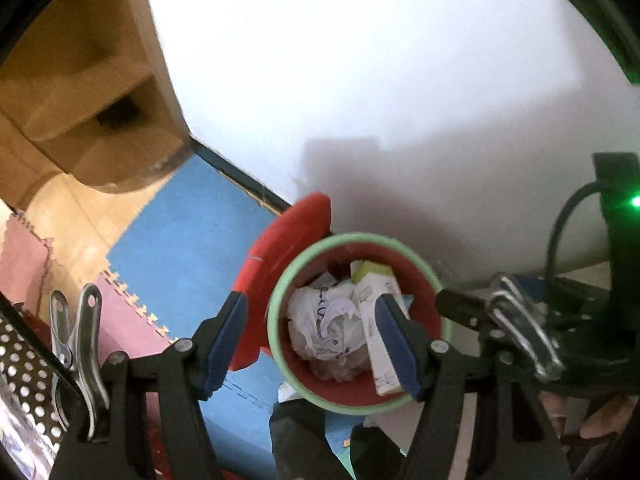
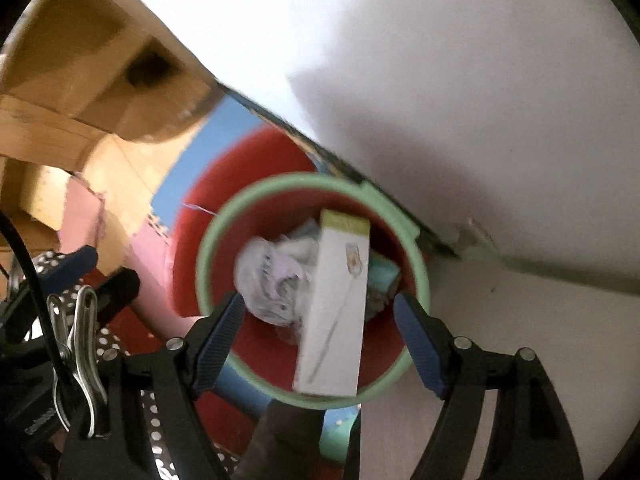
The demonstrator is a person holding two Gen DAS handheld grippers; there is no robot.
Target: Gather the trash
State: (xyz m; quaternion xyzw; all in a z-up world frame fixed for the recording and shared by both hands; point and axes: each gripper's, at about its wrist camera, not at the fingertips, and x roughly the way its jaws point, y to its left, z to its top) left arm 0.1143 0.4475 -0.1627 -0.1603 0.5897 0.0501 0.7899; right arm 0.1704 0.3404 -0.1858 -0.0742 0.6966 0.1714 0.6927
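White wall behind; left claw (image 1: 316,344) and right claw (image 2: 320,344) gape, empty, above bin (image 2: 420,276).

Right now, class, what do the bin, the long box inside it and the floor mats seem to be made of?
Bin: probably plastic, with a smooth moulded rim.
Long box: likely cardboard; flat printed faces, sharp edges.
Floor mats: apparently foam, matte with jigsaw edges.
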